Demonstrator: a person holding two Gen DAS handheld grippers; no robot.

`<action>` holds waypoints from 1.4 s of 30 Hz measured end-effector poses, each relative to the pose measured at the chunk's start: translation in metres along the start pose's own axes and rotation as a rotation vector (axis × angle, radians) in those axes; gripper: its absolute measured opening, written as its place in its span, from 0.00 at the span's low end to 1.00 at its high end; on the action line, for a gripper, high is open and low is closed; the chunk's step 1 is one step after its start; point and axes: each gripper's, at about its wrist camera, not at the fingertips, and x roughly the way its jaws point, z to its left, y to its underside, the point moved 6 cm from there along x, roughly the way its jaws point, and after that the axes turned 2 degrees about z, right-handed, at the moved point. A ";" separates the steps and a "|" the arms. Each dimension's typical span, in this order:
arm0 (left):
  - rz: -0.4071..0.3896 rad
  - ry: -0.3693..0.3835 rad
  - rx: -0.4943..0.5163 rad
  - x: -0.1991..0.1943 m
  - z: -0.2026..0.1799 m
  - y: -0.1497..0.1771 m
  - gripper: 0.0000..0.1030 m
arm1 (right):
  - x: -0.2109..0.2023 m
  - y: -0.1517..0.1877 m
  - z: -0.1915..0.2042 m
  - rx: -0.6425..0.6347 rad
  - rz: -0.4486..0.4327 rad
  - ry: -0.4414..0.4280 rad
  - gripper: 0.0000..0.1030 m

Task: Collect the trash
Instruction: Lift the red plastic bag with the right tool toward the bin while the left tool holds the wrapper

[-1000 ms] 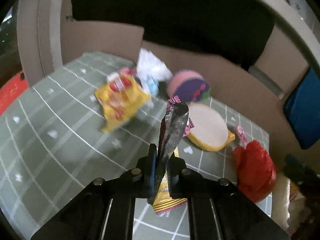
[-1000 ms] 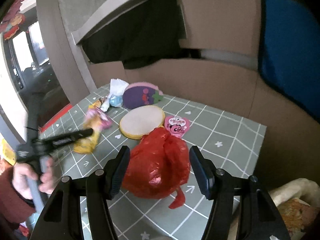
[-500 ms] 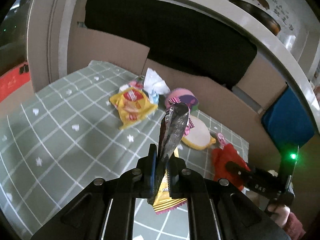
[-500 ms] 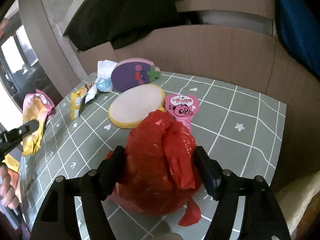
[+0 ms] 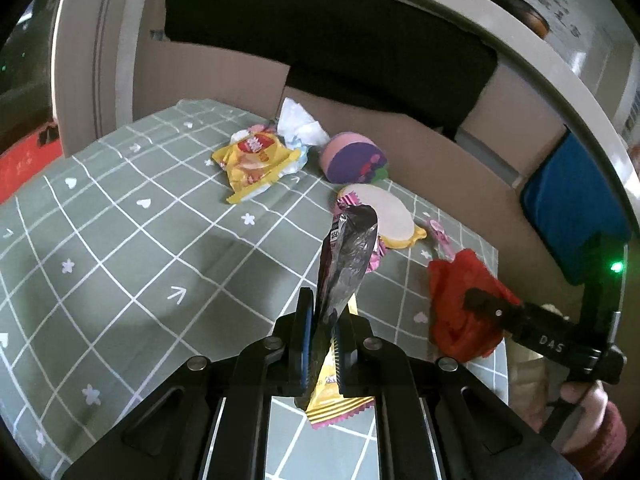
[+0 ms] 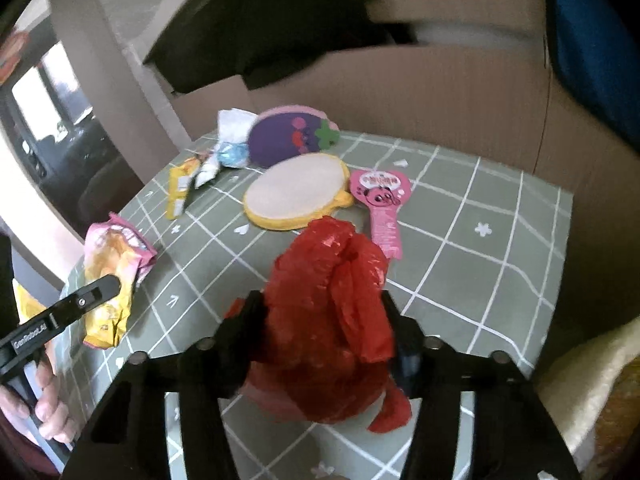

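My left gripper [image 5: 322, 312] is shut on a crumpled pink-and-yellow snack wrapper [image 5: 348, 256] with a silver inside, held upright above the green checked tablecloth [image 5: 120, 240]. The right wrist view shows the same wrapper [image 6: 112, 264] at the far left. A crumpled red plastic bag [image 6: 328, 320] lies near the table's right edge. My right gripper [image 6: 322, 312] straddles it; the jaws are closing and the fingers [image 6: 248, 320] press into its sides. From the left wrist view the red bag [image 5: 456, 304] sits under one black finger of the right gripper.
A yellow snack bag [image 5: 254, 160], white tissue [image 5: 298, 124], a purple eggplant toy [image 5: 354, 158] and a round cream pad [image 5: 388, 216] lie at the back. A pink paddle-shaped wrapper [image 6: 380, 196] lies beside the pad. Cardboard walls [image 6: 440, 92] close the far side.
My right gripper came down over the red bag and its jaws narrowed onto it. The left gripper drew back across the table, still holding the wrapper.
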 end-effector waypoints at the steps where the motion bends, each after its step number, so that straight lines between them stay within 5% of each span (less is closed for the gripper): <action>1: -0.009 -0.002 0.011 -0.004 -0.003 0.001 0.09 | -0.006 0.000 0.004 -0.009 -0.012 -0.004 0.47; 13: -0.118 -0.013 0.115 -0.045 -0.037 -0.003 0.09 | -0.073 0.001 0.032 -0.111 -0.136 -0.005 0.44; 26: -0.168 0.057 0.201 -0.074 -0.101 -0.006 0.09 | -0.155 0.009 0.031 -0.152 -0.304 0.078 0.44; 42: -0.161 0.234 0.366 -0.077 -0.234 0.018 0.09 | -0.255 0.050 -0.044 -0.046 -0.440 0.247 0.44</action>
